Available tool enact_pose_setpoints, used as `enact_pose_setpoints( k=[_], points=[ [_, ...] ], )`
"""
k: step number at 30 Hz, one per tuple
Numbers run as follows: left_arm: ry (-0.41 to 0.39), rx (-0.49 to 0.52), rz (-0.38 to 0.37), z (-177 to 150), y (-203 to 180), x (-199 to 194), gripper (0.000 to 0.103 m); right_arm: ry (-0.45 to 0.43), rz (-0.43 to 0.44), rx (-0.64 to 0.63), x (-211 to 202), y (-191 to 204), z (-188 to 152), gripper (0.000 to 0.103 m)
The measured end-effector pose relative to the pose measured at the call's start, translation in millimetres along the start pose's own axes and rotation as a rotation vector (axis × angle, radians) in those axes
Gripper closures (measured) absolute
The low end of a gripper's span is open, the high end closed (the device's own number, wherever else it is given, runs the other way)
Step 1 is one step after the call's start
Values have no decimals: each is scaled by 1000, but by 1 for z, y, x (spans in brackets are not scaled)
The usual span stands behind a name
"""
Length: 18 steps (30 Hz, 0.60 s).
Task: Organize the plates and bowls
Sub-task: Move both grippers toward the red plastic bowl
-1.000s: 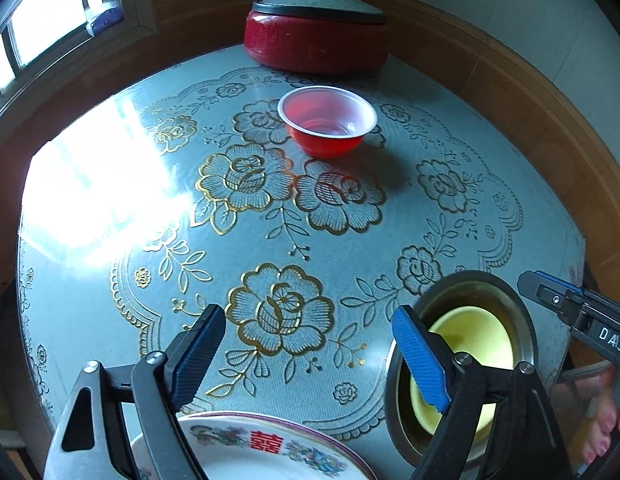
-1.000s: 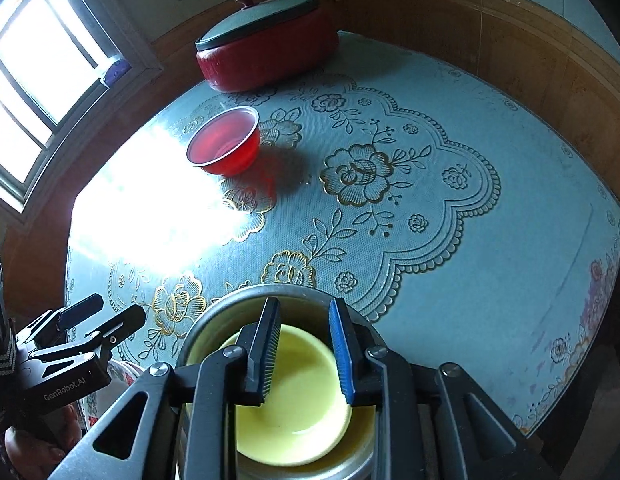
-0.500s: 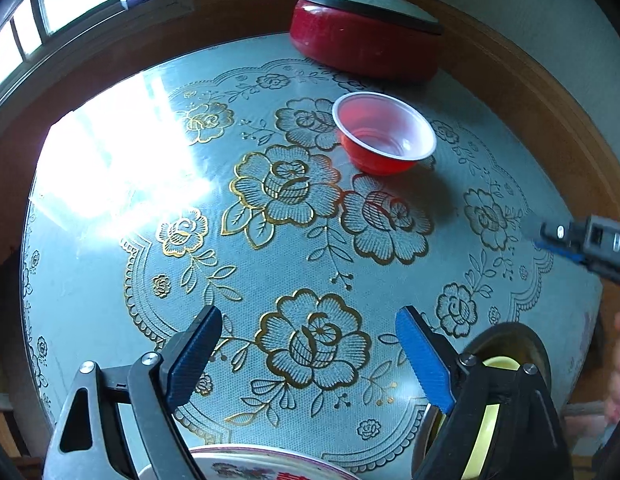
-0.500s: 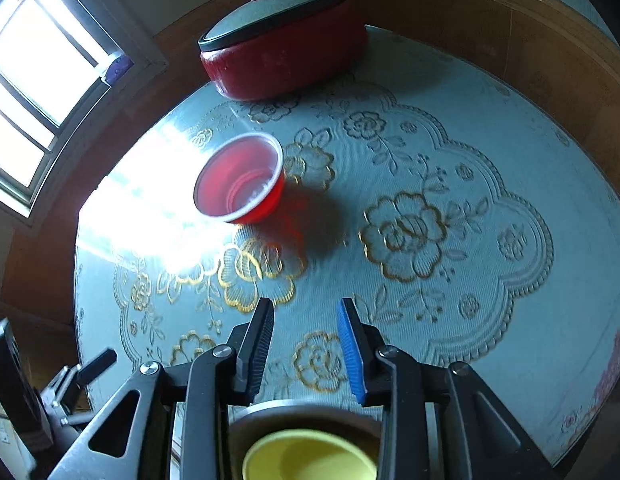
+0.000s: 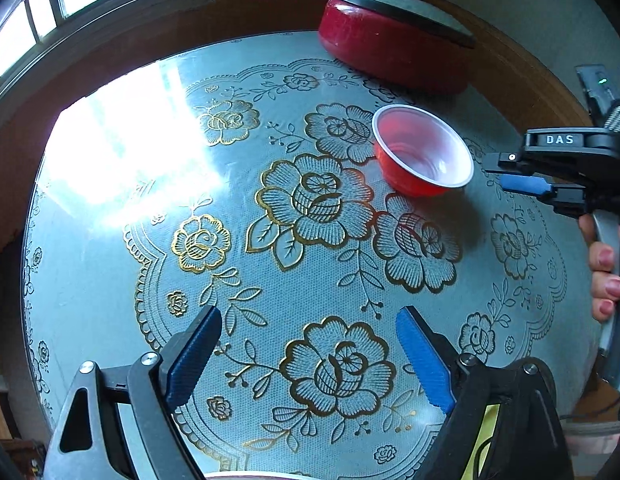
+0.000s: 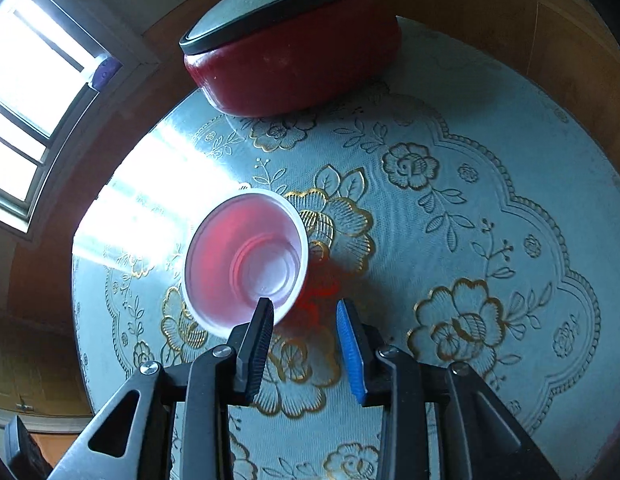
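Note:
A small red plastic bowl [image 5: 424, 156] with a white rim stands upright on the round table; it also shows in the right wrist view [image 6: 246, 260]. My right gripper [image 6: 304, 320] is open and empty, its left finger at the bowl's near rim; in the left wrist view it [image 5: 506, 170] is just right of the bowl. My left gripper [image 5: 306, 344] is wide open and empty over the near part of the table. A sliver of yellow bowl [image 5: 490, 440] shows behind its right finger, and a plate's rim [image 5: 250, 476] at the bottom edge.
A large red pot with a grey lid [image 5: 394, 40] stands at the table's far edge [image 6: 286, 36]. The table carries a pale blue flowered cloth [image 5: 310, 208]. A wooden wall panel and a bright window [image 6: 26, 92] lie behind.
My right gripper has moved away from the metal and yellow bowls and forward to the red bowl, jaws a little wider. My left gripper has moved forward; the plate and bowls slid out of view.

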State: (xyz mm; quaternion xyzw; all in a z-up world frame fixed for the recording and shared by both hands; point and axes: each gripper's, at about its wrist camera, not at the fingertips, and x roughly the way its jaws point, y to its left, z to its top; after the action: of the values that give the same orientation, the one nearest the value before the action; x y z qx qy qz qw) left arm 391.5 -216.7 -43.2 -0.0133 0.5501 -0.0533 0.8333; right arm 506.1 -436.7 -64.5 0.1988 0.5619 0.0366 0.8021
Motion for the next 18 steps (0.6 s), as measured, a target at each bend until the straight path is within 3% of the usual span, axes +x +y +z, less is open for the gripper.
enact_pose_setpoints(
  k=[11,18],
  points=[
    [8,-36,-10,9,8,10,14,23,14,31,40,-1,18,71],
    [8,-39,-27,20,3,16,14,57,26,12,54,-2,15,90]
  ],
)
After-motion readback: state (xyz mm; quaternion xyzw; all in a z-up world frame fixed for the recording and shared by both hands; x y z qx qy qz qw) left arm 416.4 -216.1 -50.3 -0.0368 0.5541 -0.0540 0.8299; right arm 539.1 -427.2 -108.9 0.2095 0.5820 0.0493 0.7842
